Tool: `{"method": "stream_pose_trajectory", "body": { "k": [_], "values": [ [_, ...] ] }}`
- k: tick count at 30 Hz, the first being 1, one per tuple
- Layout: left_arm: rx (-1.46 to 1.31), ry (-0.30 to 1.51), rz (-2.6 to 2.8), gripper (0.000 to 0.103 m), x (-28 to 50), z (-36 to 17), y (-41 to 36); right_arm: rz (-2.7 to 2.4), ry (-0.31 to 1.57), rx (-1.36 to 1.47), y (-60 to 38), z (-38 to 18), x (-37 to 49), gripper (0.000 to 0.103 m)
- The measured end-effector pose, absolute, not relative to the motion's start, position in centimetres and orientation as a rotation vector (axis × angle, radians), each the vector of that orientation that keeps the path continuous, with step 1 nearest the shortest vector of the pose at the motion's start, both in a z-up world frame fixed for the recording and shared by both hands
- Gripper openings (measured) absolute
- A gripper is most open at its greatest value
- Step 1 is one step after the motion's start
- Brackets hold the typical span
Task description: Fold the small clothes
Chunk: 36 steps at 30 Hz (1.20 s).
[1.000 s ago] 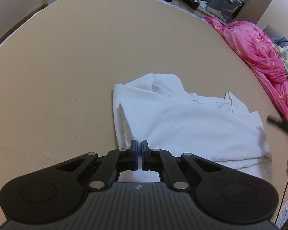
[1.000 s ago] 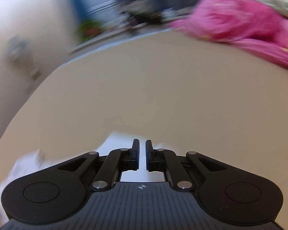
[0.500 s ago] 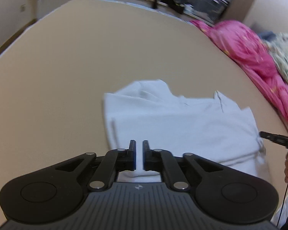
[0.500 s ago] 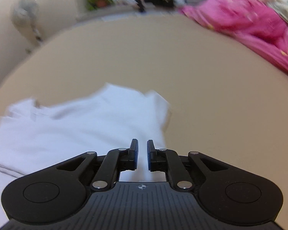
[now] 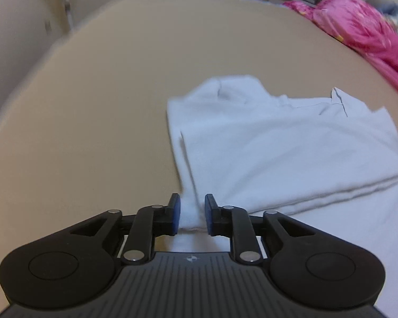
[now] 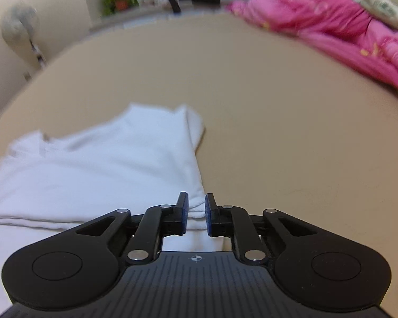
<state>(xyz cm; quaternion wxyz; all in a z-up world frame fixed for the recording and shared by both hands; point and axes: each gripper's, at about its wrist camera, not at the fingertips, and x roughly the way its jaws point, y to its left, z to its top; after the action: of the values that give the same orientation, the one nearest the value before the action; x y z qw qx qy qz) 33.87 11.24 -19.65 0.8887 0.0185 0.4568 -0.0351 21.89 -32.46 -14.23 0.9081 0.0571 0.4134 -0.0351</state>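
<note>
On tan desk, lying half-folded: white garment.
Just been opening, left gripper and right gripper fingers, straddling cloth edges without pinching.

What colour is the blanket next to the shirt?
Bright pink blanket with little yellow marks, clearest in the right wrist view.

My left tool and right tool: matt black plastic with ribbed housing, bright metal pivot pins, blue rubbery pads. White garment: soft, matt knit cloth. Beige surface: smooth, matt. Pink quilt: cloth with a slight sheen.
</note>
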Motion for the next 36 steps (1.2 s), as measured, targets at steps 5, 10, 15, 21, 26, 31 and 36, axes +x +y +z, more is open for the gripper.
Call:
{"method": "stream_pose_trajectory", "body": {
  "k": [5, 10, 15, 21, 26, 31, 36],
  "values": [
    [-0.012, 0.878, -0.051, 0.023, 29.4, -14.8, 11.5, -0.043, 0.787, 0.107, -34.3, -10.3, 13.8, 0.032],
    [0.005, 0.800, -0.051, 0.023, 22.5, -10.5, 10.9, -0.024, 0.741, 0.175, -35.0, -9.3, 7.1, 0.033],
    [-0.019, 0.799, -0.072, 0.023, 14.7, -10.2, 10.5, -0.027, 0.739, 0.173, -34.5, -11.4, 3.2, 0.038],
    [-0.049, 0.970, -0.031, 0.023, 10.5, -15.7, 10.4, -0.013, 0.837, 0.218, -34.9, -13.6, 2.2, 0.038],
    [-0.105, 1.054, -0.051, 0.023, 9.8, -17.2, 11.6, -0.036, 0.943, 0.272, -36.0, -15.7, 2.1, 0.038],
    [-0.226, 1.152, -0.035, 0.023, 9.5, -18.8, 13.9, -0.046, 1.043, 0.293, -36.4, -17.4, 2.2, 0.038],
    [-0.223, 1.232, -0.020, 0.023, 9.4, -20.1, 14.3, -0.079, 1.137, 0.289, -36.6, -19.0, 2.3, 0.038]
  ]
}}
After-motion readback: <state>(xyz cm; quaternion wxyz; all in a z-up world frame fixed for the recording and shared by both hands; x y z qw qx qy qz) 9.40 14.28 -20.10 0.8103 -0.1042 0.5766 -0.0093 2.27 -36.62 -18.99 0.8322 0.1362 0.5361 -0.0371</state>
